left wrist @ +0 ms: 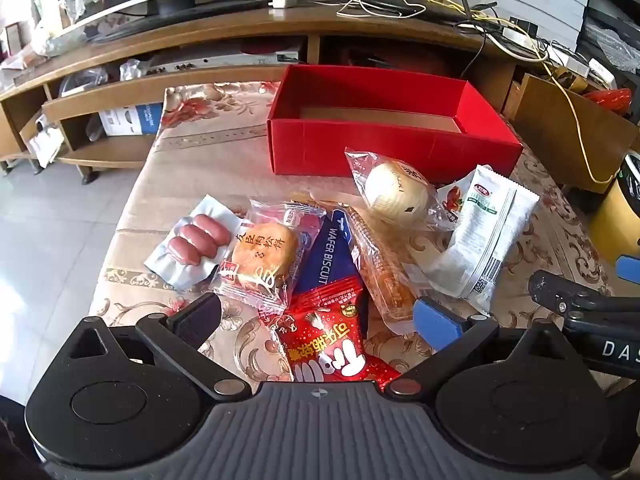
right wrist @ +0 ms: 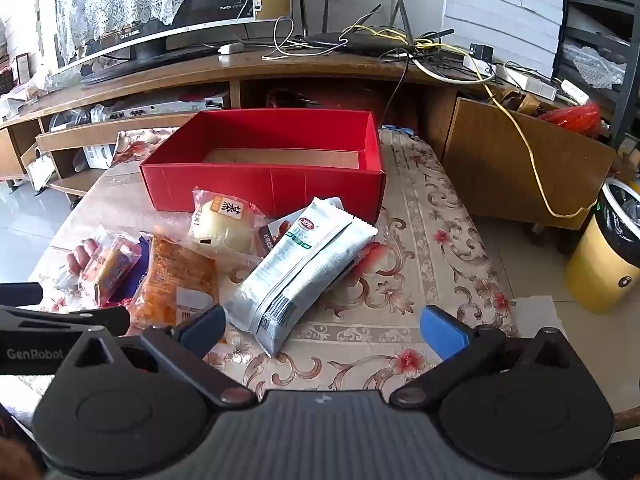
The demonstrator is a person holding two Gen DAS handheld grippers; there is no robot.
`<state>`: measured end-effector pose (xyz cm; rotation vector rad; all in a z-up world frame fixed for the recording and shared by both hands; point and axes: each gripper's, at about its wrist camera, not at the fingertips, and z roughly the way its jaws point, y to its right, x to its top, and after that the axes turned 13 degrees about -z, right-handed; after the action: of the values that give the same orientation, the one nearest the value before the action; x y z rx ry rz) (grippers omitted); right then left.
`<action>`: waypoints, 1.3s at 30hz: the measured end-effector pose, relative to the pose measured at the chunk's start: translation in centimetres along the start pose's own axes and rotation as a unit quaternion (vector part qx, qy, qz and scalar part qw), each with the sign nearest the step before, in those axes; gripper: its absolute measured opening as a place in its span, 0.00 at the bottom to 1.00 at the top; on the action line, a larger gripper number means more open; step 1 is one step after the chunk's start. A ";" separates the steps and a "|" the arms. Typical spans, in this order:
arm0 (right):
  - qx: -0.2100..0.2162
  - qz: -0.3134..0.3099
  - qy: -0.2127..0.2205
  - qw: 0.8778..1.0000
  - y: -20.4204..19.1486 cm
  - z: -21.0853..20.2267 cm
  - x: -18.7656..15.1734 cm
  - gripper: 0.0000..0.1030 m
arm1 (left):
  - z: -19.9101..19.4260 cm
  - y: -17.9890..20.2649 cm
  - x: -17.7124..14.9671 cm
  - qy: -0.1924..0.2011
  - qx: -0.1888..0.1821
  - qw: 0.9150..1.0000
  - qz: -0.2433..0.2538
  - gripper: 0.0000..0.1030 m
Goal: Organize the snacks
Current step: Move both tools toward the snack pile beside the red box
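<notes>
An empty red box (left wrist: 392,152) (right wrist: 264,184) stands at the far side of the table. In front of it lies a pile of snacks: a sausage pack (left wrist: 196,240), a round pastry (left wrist: 264,256), a blue wafer pack (left wrist: 332,256), a red snack bag (left wrist: 332,344), an orange bar (left wrist: 384,268) (right wrist: 172,276), a white bun (left wrist: 396,196) (right wrist: 224,224) and a white-green packet (left wrist: 488,232) (right wrist: 304,264). My left gripper (left wrist: 316,320) is open above the red bag. My right gripper (right wrist: 324,328) is open just before the white-green packet.
A floral cloth (right wrist: 432,248) covers the table. A wooden TV stand (left wrist: 200,40) with a monitor, router and tangled cables runs behind. A yellow bin (right wrist: 608,248) stands on the floor at the right. The tiled floor (left wrist: 48,220) is on the left.
</notes>
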<state>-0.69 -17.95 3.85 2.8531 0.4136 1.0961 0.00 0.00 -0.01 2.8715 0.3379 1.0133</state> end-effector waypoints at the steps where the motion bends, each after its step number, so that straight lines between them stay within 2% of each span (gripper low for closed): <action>1: 0.000 0.001 0.002 1.000 0.0 0.0 0.0 0.95 | 0.0 0.0 0.0 -0.002 0.000 1.000 0.000 1.00; 19: 0.002 -0.015 -0.015 1.000 -0.5 0.5 -0.2 0.95 | 0.6 -0.7 -0.1 -0.047 0.006 0.999 -0.014 1.00; 39: 0.009 -0.027 -0.030 0.999 -1.1 1.0 -0.4 0.95 | 0.8 -0.6 -0.6 -0.048 0.015 0.999 -0.009 1.00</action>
<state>-0.56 -16.99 2.72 2.8631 0.4954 1.0003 -0.06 0.43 -1.06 2.9253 0.3736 0.8707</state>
